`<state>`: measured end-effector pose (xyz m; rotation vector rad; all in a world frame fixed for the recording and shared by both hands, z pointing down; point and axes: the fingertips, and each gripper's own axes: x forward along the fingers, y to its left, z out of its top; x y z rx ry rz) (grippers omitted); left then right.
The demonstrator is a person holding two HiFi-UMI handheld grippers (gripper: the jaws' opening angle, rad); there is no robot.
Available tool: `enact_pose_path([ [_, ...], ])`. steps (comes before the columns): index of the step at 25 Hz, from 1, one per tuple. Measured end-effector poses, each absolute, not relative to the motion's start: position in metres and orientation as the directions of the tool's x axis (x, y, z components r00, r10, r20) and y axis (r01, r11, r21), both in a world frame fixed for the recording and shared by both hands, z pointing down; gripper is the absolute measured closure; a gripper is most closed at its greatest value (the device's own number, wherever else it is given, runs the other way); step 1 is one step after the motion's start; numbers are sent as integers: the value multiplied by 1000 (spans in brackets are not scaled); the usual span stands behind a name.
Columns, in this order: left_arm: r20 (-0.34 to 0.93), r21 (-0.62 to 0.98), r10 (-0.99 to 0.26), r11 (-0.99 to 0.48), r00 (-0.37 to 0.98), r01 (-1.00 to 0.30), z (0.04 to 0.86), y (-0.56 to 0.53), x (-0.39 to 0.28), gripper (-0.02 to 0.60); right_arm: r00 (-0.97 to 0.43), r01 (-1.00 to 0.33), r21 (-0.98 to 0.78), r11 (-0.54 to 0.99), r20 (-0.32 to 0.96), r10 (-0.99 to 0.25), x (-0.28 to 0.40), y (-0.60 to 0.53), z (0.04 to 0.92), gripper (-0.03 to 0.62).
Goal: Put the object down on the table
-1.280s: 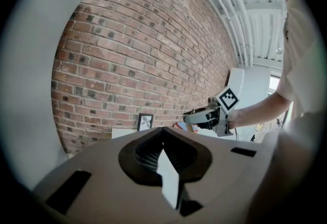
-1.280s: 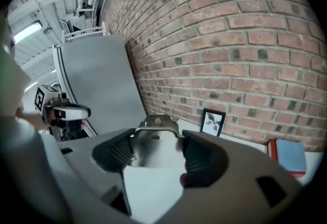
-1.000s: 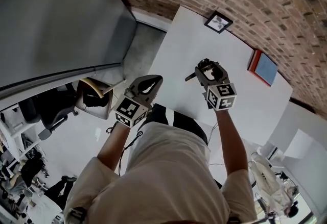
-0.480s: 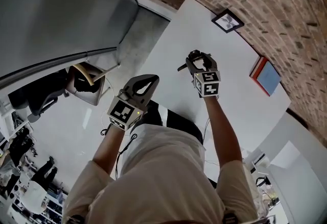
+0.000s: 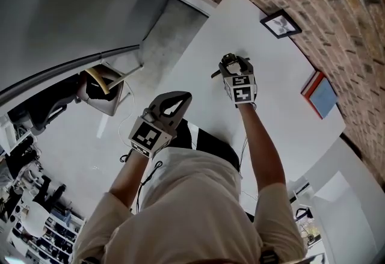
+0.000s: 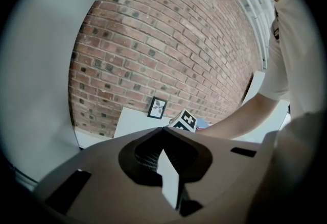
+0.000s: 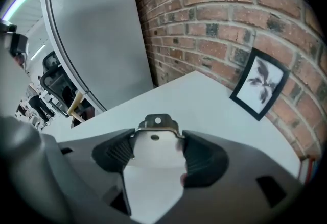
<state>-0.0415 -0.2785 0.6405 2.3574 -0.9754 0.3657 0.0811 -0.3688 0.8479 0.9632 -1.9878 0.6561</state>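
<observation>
My right gripper [image 5: 233, 59] is held out over the white table [image 5: 283, 118], shut on a small metal piece [image 7: 155, 125] with a hole near its top edge. The piece sits clamped between the two dark ribbed pads [image 7: 117, 151]. A short dark part [image 5: 215, 73] sticks out to the left of the jaws in the head view. How high the piece hangs above the tabletop cannot be told. My left gripper [image 5: 175, 101] is held near my body at the table's near edge, its jaws closed tip to tip [image 6: 163, 130] with nothing between them.
A black-framed picture [image 5: 281, 23] leans at the brick wall at the table's far end. A red and blue book [image 5: 320, 94] lies at the right. A chair with a dark bag [image 5: 102, 91] stands on the floor to the left.
My right gripper has reached farther out over the table with the metal piece still in it. The left gripper has stayed near my body.
</observation>
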Motion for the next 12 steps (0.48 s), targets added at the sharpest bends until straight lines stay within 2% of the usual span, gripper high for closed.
enact_pose_path([
  [12, 466, 413, -559, -549, 686, -727, 654, -274, -53, 588, -310, -807, -40, 589, 878, -365, 74, -375, 878, 304],
])
